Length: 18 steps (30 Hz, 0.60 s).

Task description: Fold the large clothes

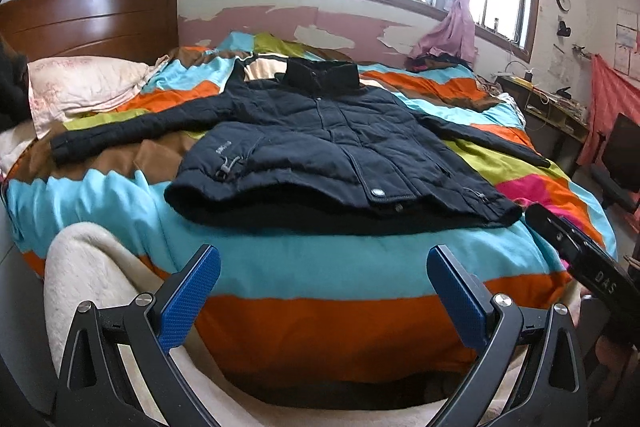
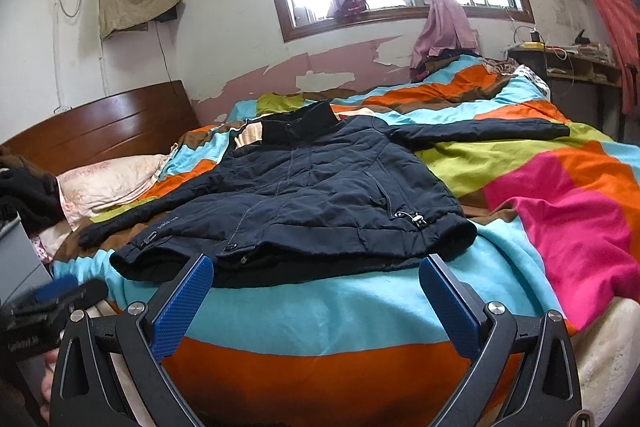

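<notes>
A large dark navy padded jacket (image 1: pixel 320 143) lies flat, front up, on the striped bed, collar toward the wall and both sleeves spread sideways. It also shows in the right wrist view (image 2: pixel 320 195). My left gripper (image 1: pixel 324 267) is open and empty, short of the jacket's hem, above the bed's near edge. My right gripper (image 2: pixel 316 275) is open and empty, its fingertips just in front of the hem. The right gripper's body (image 1: pixel 576 247) shows at the right of the left wrist view. The left gripper (image 2: pixel 56 291) shows at the left of the right wrist view.
The bed carries a colourful striped quilt (image 1: pixel 360 267) and a pink pillow (image 1: pixel 80 83) by the wooden headboard (image 1: pixel 92 19). A cream blanket (image 1: pixel 88 267) hangs at the near left corner. A window with pink curtains (image 2: pixel 440 7) is behind. A cluttered desk (image 2: pixel 568 63) stands at the far right.
</notes>
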### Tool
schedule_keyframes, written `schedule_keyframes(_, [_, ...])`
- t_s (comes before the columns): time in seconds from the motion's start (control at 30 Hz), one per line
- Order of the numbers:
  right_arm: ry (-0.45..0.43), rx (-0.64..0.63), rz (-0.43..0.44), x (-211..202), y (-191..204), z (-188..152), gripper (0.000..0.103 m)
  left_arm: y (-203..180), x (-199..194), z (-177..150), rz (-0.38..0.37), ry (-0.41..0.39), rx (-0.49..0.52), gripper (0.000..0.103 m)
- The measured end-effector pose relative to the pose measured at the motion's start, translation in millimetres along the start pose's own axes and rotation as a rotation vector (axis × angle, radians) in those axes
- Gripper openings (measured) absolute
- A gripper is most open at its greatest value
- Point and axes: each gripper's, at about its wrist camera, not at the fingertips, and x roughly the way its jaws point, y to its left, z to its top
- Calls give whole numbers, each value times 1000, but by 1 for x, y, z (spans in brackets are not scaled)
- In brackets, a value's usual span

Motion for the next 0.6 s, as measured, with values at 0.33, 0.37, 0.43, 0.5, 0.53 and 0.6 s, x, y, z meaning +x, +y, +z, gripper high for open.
schedule_keyframes(0.33, [116,46,134,29,-15,2,103,1,29,-3,-132,96,-13,101])
schedule_keyframes(0.37, [133,68,155,35,-22,7,103,1,31,1,-139,87,-17,101])
schedule_keyframes(0.43, [146,98,183,44,-39,20,103,0,33,11,-138,70,-10,101])
schedule_keyframes(0.5, [137,117,197,56,-61,41,103,-6,44,29,-114,63,34,101])
schedule_keyframes(0.53, [130,130,185,63,-75,54,103,-8,50,35,-98,64,53,101])
schedule_keyframes(0.6, [146,175,134,82,-103,74,103,-14,66,52,-63,52,85,101])
